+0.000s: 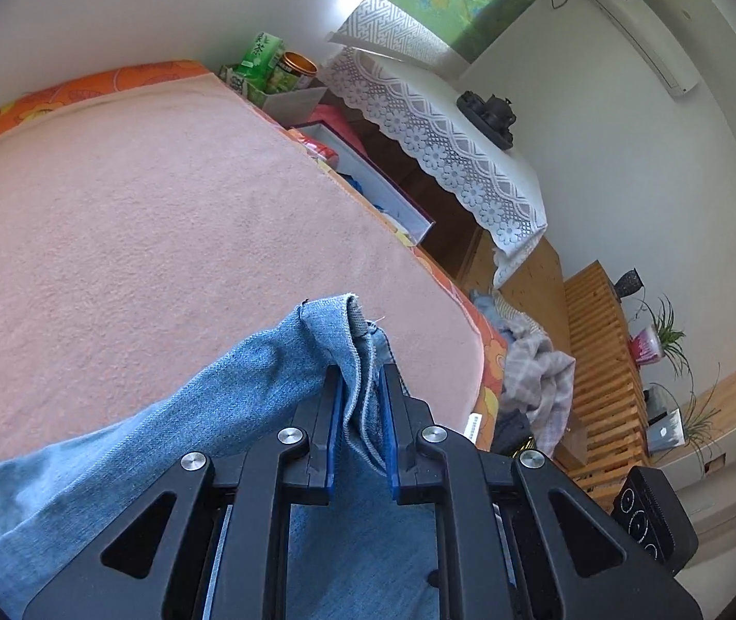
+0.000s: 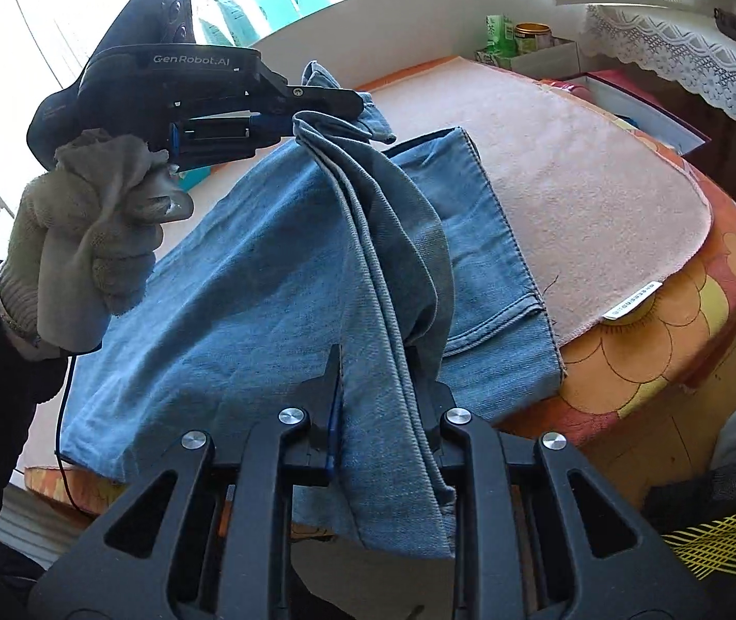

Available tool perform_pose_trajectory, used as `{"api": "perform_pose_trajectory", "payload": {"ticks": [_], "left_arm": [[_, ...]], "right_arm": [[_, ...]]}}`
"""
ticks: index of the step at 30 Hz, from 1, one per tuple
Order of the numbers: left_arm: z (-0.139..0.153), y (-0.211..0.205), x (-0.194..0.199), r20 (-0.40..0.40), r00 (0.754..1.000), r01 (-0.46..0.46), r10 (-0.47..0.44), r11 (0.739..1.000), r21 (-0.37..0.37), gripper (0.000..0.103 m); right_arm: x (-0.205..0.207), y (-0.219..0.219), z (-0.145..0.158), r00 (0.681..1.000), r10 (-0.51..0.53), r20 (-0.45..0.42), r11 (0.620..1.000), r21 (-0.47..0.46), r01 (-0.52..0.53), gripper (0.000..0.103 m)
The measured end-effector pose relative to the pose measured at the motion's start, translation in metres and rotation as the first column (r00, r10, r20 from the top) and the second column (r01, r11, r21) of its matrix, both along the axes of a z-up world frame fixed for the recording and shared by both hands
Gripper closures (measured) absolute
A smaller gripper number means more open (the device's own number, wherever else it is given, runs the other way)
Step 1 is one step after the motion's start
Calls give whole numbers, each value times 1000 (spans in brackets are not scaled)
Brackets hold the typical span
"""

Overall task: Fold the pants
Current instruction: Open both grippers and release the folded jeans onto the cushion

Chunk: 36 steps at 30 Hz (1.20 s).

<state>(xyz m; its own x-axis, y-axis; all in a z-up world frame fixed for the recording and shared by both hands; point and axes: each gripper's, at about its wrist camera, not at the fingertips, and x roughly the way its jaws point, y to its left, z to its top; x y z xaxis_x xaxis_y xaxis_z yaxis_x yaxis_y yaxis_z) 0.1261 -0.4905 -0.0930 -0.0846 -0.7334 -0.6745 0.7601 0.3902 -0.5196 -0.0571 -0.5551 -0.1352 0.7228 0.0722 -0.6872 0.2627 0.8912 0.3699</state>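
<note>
The light blue denim pants lie partly on a pink towel on the table and partly lifted. My left gripper is shut on a bunched hem corner of the pants, held above the towel. It also shows in the right wrist view, held by a gloved hand. My right gripper is shut on a hanging fold of the same denim edge. The lifted edge stretches between both grippers; the lower layer stays flat with its hem near the table's front edge.
An orange flowered cloth covers the table under the towel. Boxes and tins stand at the far edge, beside an open white box. A lace-covered table, a clothes pile and a wooden slatted bench lie to the right.
</note>
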Motion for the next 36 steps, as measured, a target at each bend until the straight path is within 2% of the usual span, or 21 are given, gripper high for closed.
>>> {"api": "perform_pose_trajectory", "payload": {"ticks": [3, 4, 5, 6, 7, 8, 9, 11, 13, 18, 20, 22, 25, 27, 31, 36], "left_arm": [[-2, 0, 5, -7, 1000, -29, 29, 1000, 12, 91], [-2, -1, 7, -13, 999, -36, 36, 999, 17, 85], [1, 0, 9, -12, 999, -45, 45, 999, 15, 84], [5, 2, 11, -7, 999, -50, 50, 999, 11, 82], [11, 3, 13, -2, 999, -48, 48, 999, 9, 75], [17, 6, 15, 4, 999, -54, 54, 998, 10, 67], [25, 12, 18, 16, 997, -70, 70, 998, 8, 54], [41, 29, 21, 63, 994, -88, 89, 996, -20, 53], [58, 53, 24, 112, 986, -120, 124, 992, -42, 53], [90, 135, 27, 186, 958, -203, 217, 975, -91, 53], [99, 173, 22, 237, 931, -263, 278, 960, -92, 53], [102, 210, 17, 251, 912, -312, 325, 946, -89, 53], [100, 265, 7, 264, 872, -406, 412, 910, -82, 53], [95, 296, -3, 270, 844, -462, 464, 884, -73, 53], [68, 354, -25, 223, 811, -546, 542, 837, -49, 53], [23, 414, -55, 137, 767, -631, 626, 776, -13, 53]], "right_arm": [[5, -6, -3, 1000, -16, -13, 1000, 5, 16, 77], [6, -9, -4, 999, -28, -18, 1000, 12, 28, 74], [3, -12, -3, 998, -53, -20, 999, 9, 53, 72], [0, -15, -2, 997, -79, -22, 997, -4, 79, 64], [-5, -18, 1, 994, -108, -21, 994, -30, 107, 55], [-11, -19, 4, 991, -136, -8, 989, -66, 135, 51], [-17, -20, 8, 986, -167, -1, 980, -110, 166, 48], [-26, -24, 14, 978, -208, 7, 964, -168, 206, 47], [-31, -28, 20, 979, -204, 26, 966, -155, 205, 47], [-19, -19, 34, 992, -106, 73, 979, -166, 116, 47], [-11, -9, 37, 994, -58, 88, 983, -166, 72, 47], [0, 2, 40, 995, -1, 99, 988, -157, 17, 47], [20, 23, 42, 990, 91, 105, 984, -162, -73, 47], [36, 38, 46, 982, 154, 107, 976, -169, -135, 47], [69, 76, 58, 950, 293, 110, 945, -182, -270, 47], [113, 135, 69, 880, 469, 80, 872, -204, -446, 47]]}}
